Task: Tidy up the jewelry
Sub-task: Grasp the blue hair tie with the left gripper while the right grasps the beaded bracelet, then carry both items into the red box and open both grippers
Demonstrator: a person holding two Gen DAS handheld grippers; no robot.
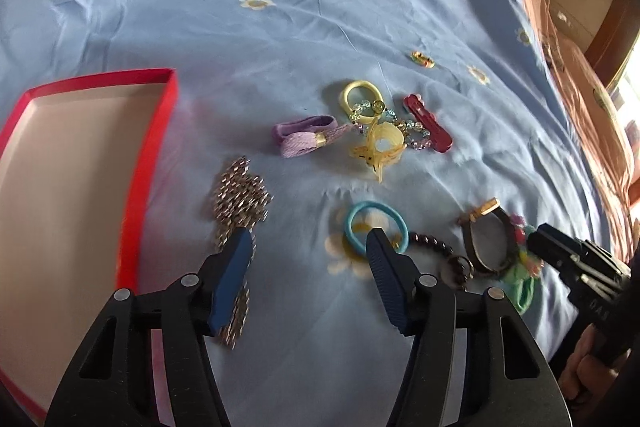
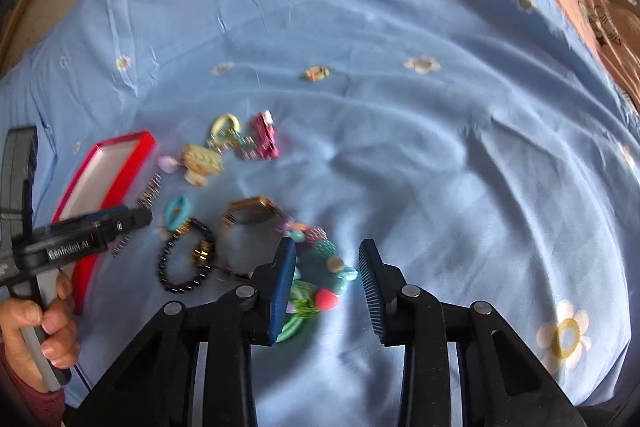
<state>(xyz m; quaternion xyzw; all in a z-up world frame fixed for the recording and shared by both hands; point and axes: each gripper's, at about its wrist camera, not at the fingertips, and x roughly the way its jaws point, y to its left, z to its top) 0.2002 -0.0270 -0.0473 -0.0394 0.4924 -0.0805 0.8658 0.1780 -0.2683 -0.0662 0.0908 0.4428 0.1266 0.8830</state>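
Bedsheet (image 1: 280,7), pale blue with printed daisies, carries everything you have to sort, and it lies rumpled over a bed with a pink cover (image 2: 608,27) along its right edge. Your red box (image 1: 80,155) sits empty at the left, its long axis running away from you. Jewelry is scattered to the right of it, near but apart. Your left gripper (image 1: 310,251) is the nearer one to the box; its jaws stand about half open with nothing between them, the silver chain (image 1: 240,195) lying under the left finger and the blue hair tie (image 1: 376,227) just behind the right one. Your right gripper (image 2: 326,267) hangs over the beaded green bracelet (image 2: 324,267), jaws partly open, the bracelet between them; whether the pads press on it you cannot tell. I judge that bracelet your next pick.
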